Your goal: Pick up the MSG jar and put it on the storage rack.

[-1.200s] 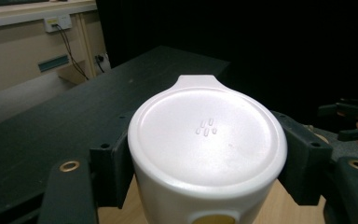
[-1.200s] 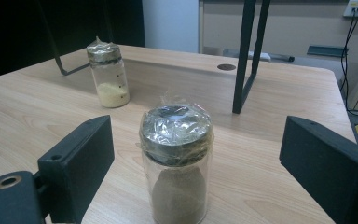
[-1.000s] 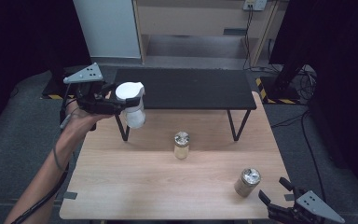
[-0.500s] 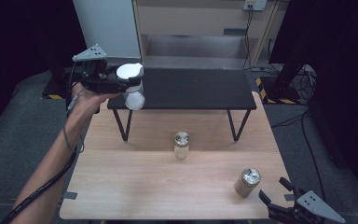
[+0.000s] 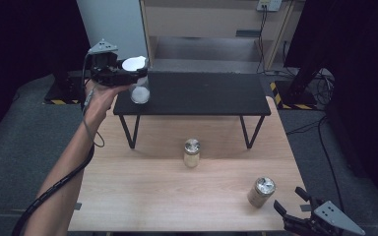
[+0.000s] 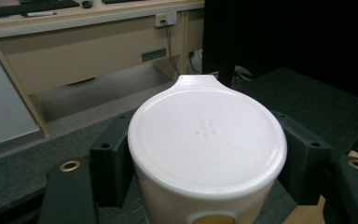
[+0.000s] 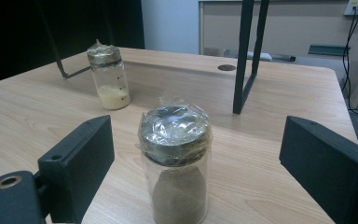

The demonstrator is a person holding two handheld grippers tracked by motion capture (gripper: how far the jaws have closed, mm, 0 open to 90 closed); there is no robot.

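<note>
A white-lidded clear jar with white powder (image 5: 139, 83) is pinched between the jaws of the left gripper (image 5: 120, 73) at the upper left of the high view, over the low black shelf's (image 5: 202, 93) left end; setting it down is judged unfinished. The right gripper (image 5: 300, 216), lower right, is spread around, not touching, a foil-capped jar of brown powder (image 5: 261, 191). A foil-capped jar of yellowish powder (image 5: 192, 152) stands mid-frame on the wooden table (image 5: 142, 196).

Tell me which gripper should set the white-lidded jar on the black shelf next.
Left. The left gripper is clamped on the white-lidded jar at the black shelf's left end; the right gripper sits open near the brown-filled jar.
</note>
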